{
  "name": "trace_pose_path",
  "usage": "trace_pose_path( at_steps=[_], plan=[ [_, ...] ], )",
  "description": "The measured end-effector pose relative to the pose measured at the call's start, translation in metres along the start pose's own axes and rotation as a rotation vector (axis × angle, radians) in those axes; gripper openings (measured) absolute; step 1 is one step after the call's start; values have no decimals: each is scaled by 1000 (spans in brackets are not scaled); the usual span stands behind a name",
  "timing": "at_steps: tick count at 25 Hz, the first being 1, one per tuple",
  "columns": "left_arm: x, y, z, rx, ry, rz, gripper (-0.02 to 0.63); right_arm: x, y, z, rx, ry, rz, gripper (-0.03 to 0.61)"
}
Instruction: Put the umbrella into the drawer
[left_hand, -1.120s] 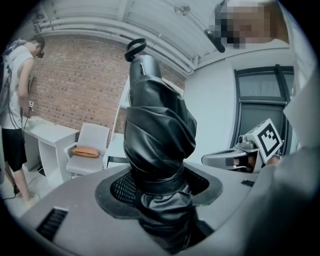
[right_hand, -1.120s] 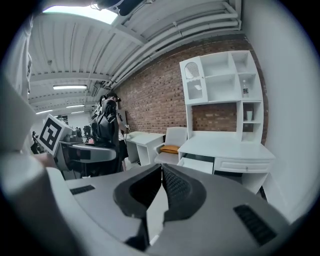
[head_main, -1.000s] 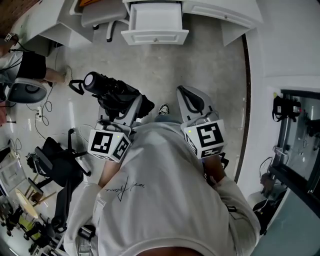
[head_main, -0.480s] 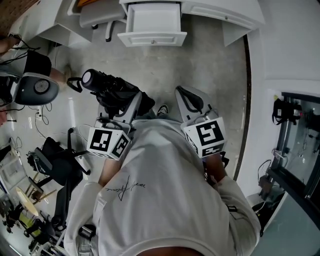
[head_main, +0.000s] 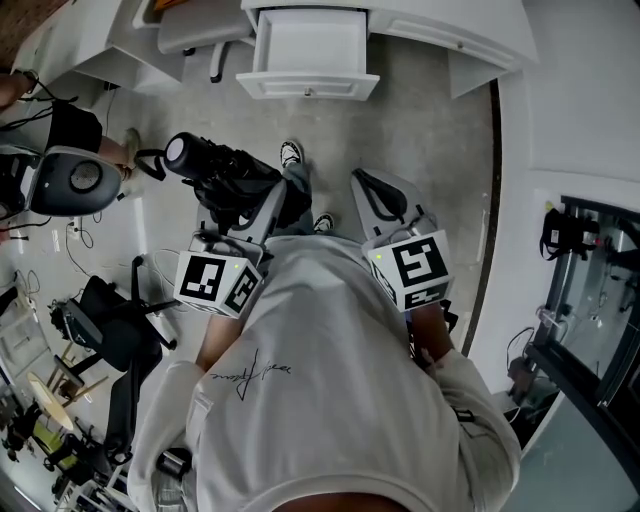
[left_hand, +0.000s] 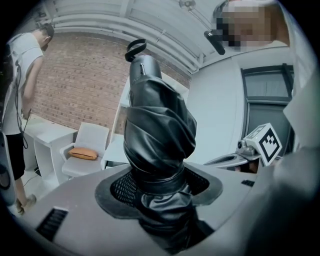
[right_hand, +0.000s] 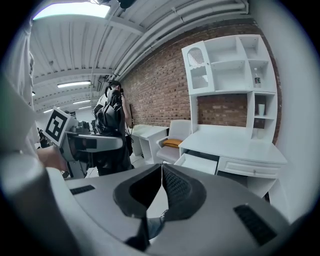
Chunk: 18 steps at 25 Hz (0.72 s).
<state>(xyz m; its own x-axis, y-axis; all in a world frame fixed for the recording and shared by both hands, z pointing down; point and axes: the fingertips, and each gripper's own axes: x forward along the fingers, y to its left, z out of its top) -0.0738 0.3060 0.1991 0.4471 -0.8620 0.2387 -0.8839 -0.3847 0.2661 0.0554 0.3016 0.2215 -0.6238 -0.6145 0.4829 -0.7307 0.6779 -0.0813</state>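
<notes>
The left gripper (left_hand: 159, 192) is clamped on a folded black umbrella (left_hand: 159, 130). Its pads press the wrapped canopy low down, and the handle end with its wrist loop (left_hand: 135, 49) stands out well past the jaws. The right gripper (right_hand: 161, 169) holds nothing; its jaws are shut with the tips touching.

In the head view both grippers sit in front of the person's chest, side by side and apart. The umbrella slants forward and to the left over the floor.

The drawer (head_main: 310, 45) is straight ahead, pulled out of a white desk (right_hand: 235, 145) with its white inside facing up. It is well apart from the umbrella. Grey concrete floor (head_main: 420, 130) lies between the drawer front and the holder's shoe (head_main: 291, 153), giving an open lane toward the drawer.

Left of the drawer a white chair (right_hand: 175, 131) carrying an orange cushion (left_hand: 83, 153) stands just beside the desk. Further left another person (left_hand: 20, 75) stands by a second white table (left_hand: 42, 132). Black stands (head_main: 115, 335) and cables crowd the floor on that side.

To the right a white wall (head_main: 570, 90) and a dark-framed glass door (head_main: 590, 310) close in the lane. A white shelf hutch (right_hand: 230, 67) rises from the desk against a brick wall (right_hand: 160, 95).
</notes>
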Motion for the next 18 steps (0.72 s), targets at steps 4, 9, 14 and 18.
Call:
trace_pose_path(
  at_steps=[4,9,14,18],
  plan=[
    [23,17,9,-2,0,-4,256,22,-15,18,-6,-6,0,26],
    [57,44,26,-1,10,-13,256,56,-36,39,0,2,-1,26],
    [90,75,46,14,16,-23,256,92,-54,62,6,7,-3,26],
    [116,95,60,11,21,-30,256,115,-71,80,8,12,-13,26]
  ],
)
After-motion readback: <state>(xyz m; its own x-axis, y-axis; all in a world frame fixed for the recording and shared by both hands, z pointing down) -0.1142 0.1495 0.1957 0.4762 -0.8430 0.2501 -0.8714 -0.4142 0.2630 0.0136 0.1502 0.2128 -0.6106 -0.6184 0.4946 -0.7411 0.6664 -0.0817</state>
